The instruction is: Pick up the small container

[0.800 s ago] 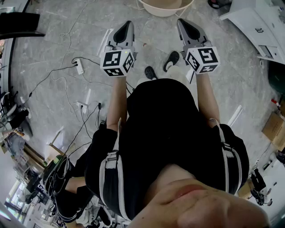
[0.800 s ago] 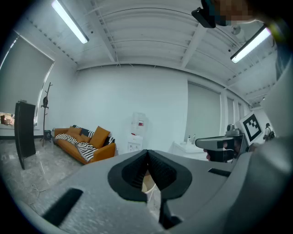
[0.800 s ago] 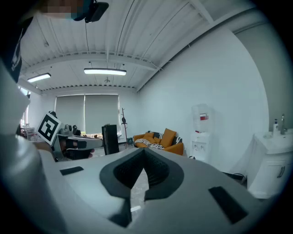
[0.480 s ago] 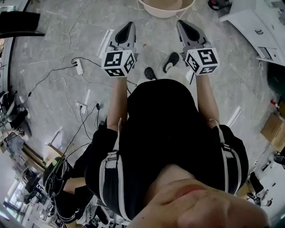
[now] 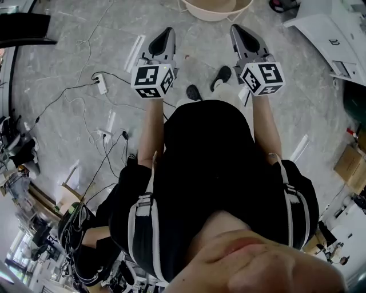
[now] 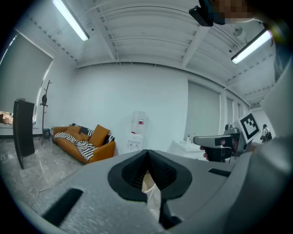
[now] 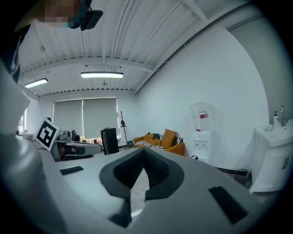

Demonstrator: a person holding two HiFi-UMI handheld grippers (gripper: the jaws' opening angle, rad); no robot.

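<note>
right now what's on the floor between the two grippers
In the head view, only bare grey floor lies between the left gripper and right gripper; nearer the person, two black shoes show.

Bright ceiling strip lights (image 6: 71, 20), fisheye-warped edges, foreground seemingly soft.

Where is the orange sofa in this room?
In the left gripper view, the orange sofa stands at the left against the white wall, with the water dispenser to its right.

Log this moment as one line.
left gripper: shut, empty | right gripper: shut, empty | beige container: ahead of both, untouched
</note>
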